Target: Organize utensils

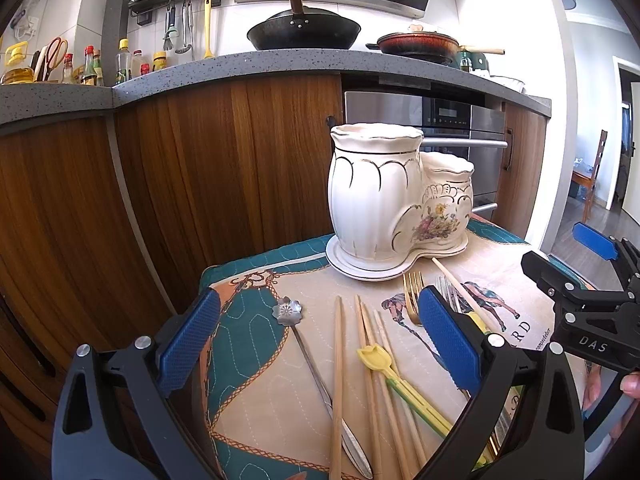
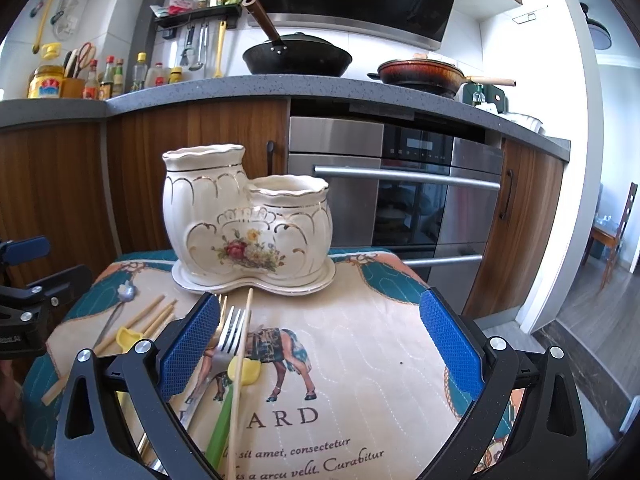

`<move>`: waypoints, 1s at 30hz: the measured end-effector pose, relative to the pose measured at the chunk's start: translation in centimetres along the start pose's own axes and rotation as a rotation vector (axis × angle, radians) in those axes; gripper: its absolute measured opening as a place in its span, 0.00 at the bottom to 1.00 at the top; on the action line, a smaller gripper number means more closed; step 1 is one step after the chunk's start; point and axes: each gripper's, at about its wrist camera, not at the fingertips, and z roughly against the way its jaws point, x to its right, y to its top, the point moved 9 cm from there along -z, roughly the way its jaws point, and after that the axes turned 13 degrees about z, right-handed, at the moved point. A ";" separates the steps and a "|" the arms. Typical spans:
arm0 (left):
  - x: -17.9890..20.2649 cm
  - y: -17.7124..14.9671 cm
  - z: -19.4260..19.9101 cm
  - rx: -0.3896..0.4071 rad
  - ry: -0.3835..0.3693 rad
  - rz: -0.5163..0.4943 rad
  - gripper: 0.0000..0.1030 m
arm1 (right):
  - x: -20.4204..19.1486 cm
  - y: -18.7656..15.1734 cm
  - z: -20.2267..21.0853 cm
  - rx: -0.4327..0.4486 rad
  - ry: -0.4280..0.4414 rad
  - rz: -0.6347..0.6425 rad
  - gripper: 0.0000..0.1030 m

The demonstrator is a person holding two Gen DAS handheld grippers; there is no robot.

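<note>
Chopsticks (image 1: 339, 376), a flower-headed spoon (image 1: 286, 311), forks (image 2: 230, 330) and yellow-tipped picks (image 1: 376, 358) lie loose near the table's front edge; the ceramic holder (image 2: 246, 220) stands at its far edge. The cloth (image 2: 360, 360) reads "ARD" and "sit amet, consectetur". Left gripper (image 1: 320, 344) and right gripper (image 2: 320, 344), marked "DAS", both gape empty.

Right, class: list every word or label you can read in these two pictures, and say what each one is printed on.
"ARD": printed cloth, below the horse; the word's start is hidden.
"sit amet, consectetur": the cloth.
"a arcu velit. Curabitur": the cloth.
"DAS": right gripper, seen from the left wrist.
Bottle labels and oven display: too small to read.
</note>
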 end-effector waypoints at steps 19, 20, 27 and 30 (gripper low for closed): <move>-0.1 -0.3 0.6 0.027 -0.013 -0.001 0.95 | 0.2 -0.1 -0.3 -0.014 0.003 -0.024 0.96; -0.1 -0.3 0.6 0.027 -0.013 -0.001 0.95 | 0.2 -0.1 -0.3 -0.013 0.004 -0.025 0.96; -0.1 -0.4 0.3 0.020 -0.010 0.001 0.95 | 0.2 -0.1 -0.4 -0.014 0.004 -0.027 0.96; -0.1 -0.4 0.3 0.021 -0.011 0.001 0.95 | 0.2 -0.1 -0.4 -0.015 0.003 -0.030 0.96</move>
